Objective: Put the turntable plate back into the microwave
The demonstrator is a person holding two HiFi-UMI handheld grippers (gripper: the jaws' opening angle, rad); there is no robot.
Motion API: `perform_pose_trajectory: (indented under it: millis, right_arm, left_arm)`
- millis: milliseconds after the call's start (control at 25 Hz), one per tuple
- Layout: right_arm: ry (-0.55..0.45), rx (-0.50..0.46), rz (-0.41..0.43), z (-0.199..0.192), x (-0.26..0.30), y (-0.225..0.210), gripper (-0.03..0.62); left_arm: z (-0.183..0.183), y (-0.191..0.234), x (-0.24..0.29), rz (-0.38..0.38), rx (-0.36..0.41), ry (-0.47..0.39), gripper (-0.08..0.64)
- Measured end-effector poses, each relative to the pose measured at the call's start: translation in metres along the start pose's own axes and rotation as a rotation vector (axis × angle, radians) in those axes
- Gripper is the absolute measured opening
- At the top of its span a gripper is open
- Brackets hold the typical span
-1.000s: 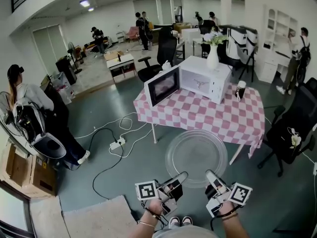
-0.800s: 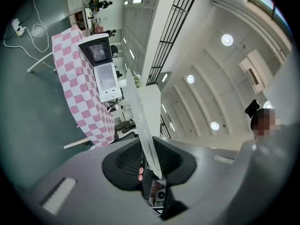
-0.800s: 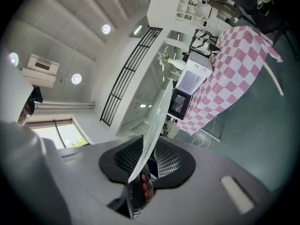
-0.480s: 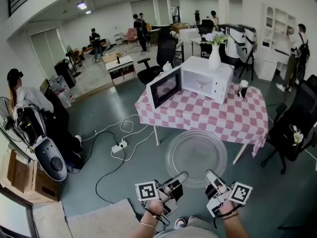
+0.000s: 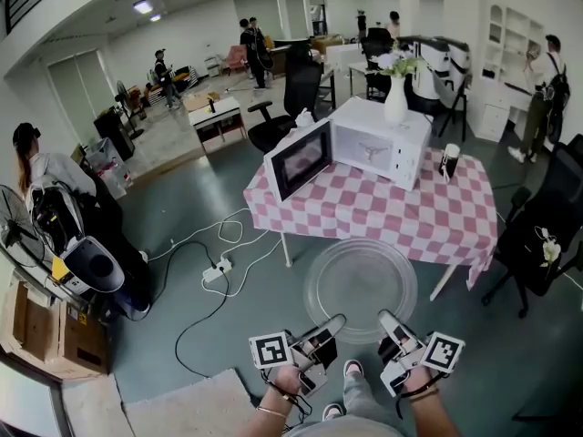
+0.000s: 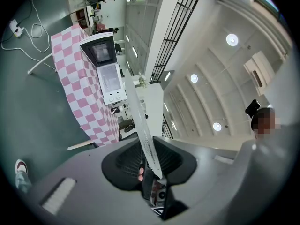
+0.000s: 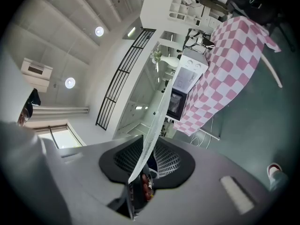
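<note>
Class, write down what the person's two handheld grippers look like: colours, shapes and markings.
Both the left gripper and the right gripper have silver-grey, tapering jaws over black parts. Each carries a white cube printed with black square markers. Up close, the bodies are smooth grey and the pads are black and ribbed. No sleeves show at the wrists.
</note>
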State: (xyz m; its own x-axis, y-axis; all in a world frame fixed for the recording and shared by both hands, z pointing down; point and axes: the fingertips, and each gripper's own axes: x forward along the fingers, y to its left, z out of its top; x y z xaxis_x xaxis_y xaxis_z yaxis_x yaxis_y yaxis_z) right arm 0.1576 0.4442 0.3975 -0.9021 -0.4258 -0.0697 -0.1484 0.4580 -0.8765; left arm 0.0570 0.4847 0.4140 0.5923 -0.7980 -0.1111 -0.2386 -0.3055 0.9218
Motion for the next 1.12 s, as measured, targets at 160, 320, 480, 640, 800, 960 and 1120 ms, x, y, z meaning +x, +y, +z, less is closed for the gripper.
perform_pose_trajectory:
  millis: [160, 320, 480, 640, 800, 960, 1120]
  right_arm:
    - [0.004, 0.014, -0.003, 0.020, 0.016, -0.015, 0.077]
    - [0.008, 0.012, 0.004, 0.046, 0.033, -0.030, 0.077]
    - [0.019, 0.018, 0.011, 0.070, 0.050, -0.043, 0.077]
    - [0.032, 0.022, 0.019, 0.094, 0.064, -0.053, 0.077]
    - [0.040, 0.023, 0.026, 0.118, 0.078, -0.062, 0.077]
    - [0.041, 0.027, 0.012, 0.142, 0.088, -0.079, 0.077]
    - [0.051, 0.015, 0.019, 0.165, 0.101, -0.092, 0.077]
  left_arm:
    - [0.017, 0.011, 0.020, 0.005, -0.016, -0.008, 0.067]
    - [0.036, 0.021, 0.045, 0.013, -0.020, -0.016, 0.067]
    - [0.055, 0.027, 0.069, 0.012, -0.017, -0.030, 0.067]
    - [0.071, 0.034, 0.089, 0.033, -0.020, -0.041, 0.067]
    - [0.088, 0.039, 0.111, 0.041, -0.018, -0.046, 0.067]
    - [0.104, 0.045, 0.137, 0.037, 0.002, -0.042, 0.067]
    - [0.118, 0.055, 0.160, 0.044, -0.010, -0.044, 0.069]
